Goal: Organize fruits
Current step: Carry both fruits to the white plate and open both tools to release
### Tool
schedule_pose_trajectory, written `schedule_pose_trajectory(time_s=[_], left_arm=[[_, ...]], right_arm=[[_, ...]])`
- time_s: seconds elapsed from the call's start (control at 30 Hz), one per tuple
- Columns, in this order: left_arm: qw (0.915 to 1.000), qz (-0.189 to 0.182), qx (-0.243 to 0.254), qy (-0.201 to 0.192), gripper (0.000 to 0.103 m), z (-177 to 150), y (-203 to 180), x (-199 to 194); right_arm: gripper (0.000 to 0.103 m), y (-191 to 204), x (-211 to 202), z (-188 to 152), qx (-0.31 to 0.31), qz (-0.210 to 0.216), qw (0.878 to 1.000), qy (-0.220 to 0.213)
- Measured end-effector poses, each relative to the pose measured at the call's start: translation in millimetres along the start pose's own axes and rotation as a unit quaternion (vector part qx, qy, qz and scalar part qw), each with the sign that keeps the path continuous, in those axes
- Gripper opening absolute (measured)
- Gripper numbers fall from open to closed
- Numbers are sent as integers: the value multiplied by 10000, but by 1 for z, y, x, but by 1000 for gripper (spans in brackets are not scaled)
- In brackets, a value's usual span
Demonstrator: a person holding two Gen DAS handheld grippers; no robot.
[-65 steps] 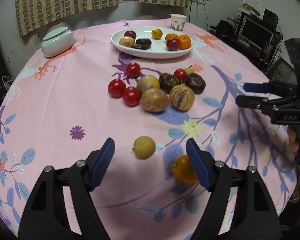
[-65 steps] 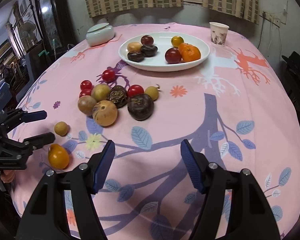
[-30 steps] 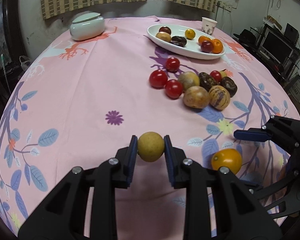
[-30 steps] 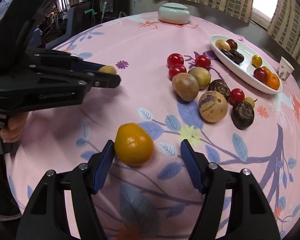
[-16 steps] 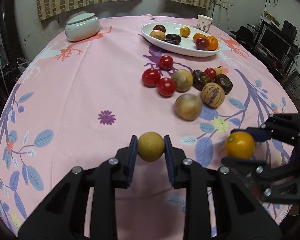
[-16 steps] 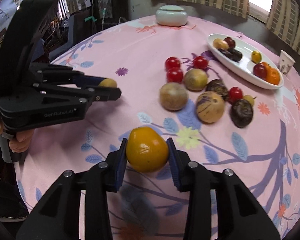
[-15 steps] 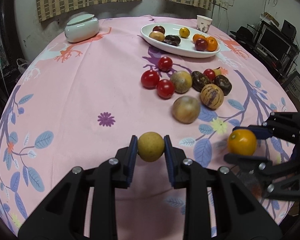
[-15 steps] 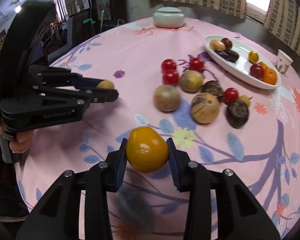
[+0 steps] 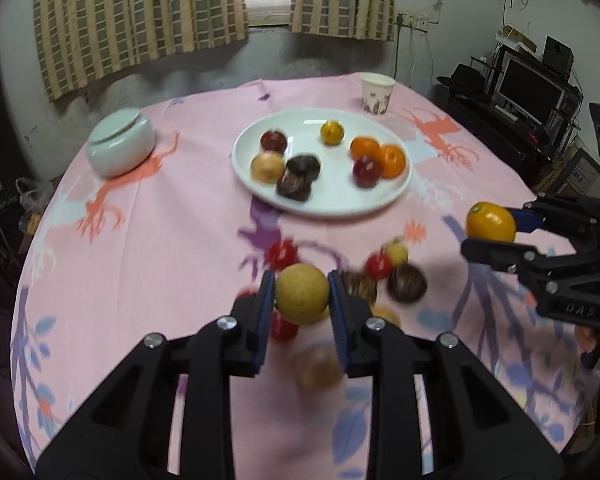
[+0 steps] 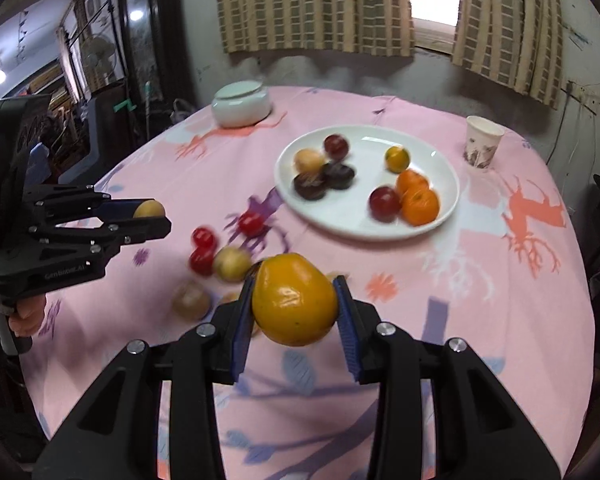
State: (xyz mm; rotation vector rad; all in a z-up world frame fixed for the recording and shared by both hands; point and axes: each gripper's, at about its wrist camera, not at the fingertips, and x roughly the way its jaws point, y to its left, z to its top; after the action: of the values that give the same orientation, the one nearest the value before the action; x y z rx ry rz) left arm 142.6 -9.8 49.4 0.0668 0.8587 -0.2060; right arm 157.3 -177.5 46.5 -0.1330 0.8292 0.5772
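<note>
At lower centre the left gripper [image 9: 302, 294] clamps a tan fruit [image 9: 302, 293]; at right, the right gripper [image 9: 490, 232] pinches an orange fruit [image 9: 491, 222]; plate [image 9: 396, 192] above.

Pink-clothed table [image 9: 172, 240] bears plate [image 9: 396, 190], jar [image 9: 120, 148], cup [image 9: 377, 93], loose fruit [image 9: 406, 282].

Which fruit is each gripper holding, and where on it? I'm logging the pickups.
Left gripper clamps a round tan fruit across its sides; right gripper clamps an orange-yellow fruit across its widest middle.
</note>
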Motion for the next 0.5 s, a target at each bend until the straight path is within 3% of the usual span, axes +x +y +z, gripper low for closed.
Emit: schedule_pose_trajectory(time_s=[0.1,0.27,0.5], left_arm=[[9999,-76,-65,4,27,38,-3,31],[9993,-74,-278,218,27,74,5,87],[9980,-13,-430,460,27,90,21,142]], right_arm=[[38,-16,21,21,74,-33,10000,-24],[38,-36,62,45,100,-58,9998,160],[38,-46,113,63,-162,-98,9990,393]])
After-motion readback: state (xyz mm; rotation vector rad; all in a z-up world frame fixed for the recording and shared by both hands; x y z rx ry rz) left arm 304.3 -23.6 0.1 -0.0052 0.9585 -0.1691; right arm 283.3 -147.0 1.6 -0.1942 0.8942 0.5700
